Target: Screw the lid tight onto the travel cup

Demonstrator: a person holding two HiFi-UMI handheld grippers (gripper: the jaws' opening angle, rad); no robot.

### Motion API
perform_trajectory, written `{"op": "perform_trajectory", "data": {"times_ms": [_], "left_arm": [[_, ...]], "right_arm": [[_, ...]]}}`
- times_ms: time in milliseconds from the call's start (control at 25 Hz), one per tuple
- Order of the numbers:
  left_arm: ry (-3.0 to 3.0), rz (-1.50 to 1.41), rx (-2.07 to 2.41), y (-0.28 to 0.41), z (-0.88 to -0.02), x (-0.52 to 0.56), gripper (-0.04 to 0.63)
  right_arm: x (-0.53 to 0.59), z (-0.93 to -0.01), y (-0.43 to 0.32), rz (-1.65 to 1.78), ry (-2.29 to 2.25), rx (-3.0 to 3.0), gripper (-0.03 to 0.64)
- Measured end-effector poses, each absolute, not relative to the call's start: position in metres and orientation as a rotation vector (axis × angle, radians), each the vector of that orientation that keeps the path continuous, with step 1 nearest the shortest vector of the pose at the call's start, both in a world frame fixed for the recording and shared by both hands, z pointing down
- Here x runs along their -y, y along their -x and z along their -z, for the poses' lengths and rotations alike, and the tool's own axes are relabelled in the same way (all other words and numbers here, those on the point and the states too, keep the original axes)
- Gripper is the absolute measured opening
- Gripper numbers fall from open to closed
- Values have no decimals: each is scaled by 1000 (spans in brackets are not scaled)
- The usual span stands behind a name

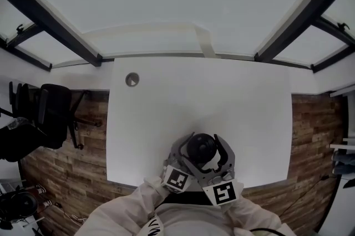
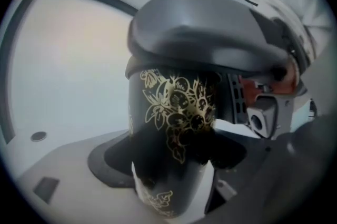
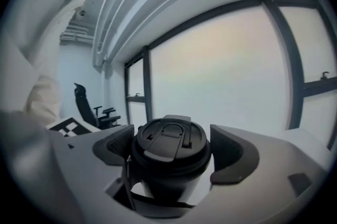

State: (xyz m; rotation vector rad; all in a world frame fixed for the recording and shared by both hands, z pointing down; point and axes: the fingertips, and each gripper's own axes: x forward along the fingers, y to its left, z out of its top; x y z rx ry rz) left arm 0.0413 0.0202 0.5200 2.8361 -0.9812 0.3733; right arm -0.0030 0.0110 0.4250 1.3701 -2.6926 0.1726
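Left gripper (image 2: 169, 162): pinching the travel cup (image 2: 174, 112) low on its black, gold-flowered body, a jaw on each side, keeping it upright.
Right gripper (image 3: 172, 153): closed round the lid (image 3: 168, 139), directly above the left gripper. One jaw sits against the rim, the other touching or just beside it.
Lid: black, with a flip tab, seated level on top of the cup. Thread hidden, so tightness cannot be read.
Step in hand: judged to be the tightening, with the body braced below and the lid gripped for the turn.
Next move: calls for a firm squeeze on the rim and a twist about the cup's upright axis while the lower grip resists. Probably needs a release and regrasp to finish.
Cup's contents: hidden beneath the lid; cannot tell.
Cup's place: over the near edge of the white worktop (image 1: 222, 96), close in front of the person. Standing on it or held just above, cannot tell.
Beyond the cup: a small round grommet (image 1: 132, 80) on the worktop, far off to the cup's left.
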Motion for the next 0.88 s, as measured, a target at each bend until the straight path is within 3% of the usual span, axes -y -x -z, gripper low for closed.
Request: {"op": "perform_trajectory", "data": {"times_ms": [160,640,880], "left_arm": [[-2827,-345,1059,-43,-518,-20,405],[-2931,-395,783,-46,-524,-27,405],[-2898,-377,812,-48,-521,-22,405]], "right_arm": [[-14,-431,-3,-238,-1448,2641,426],[-24,-406,-2,-182,-1134,2829,426],[-18,-436,3,-156,-1036,2710,426]]}}
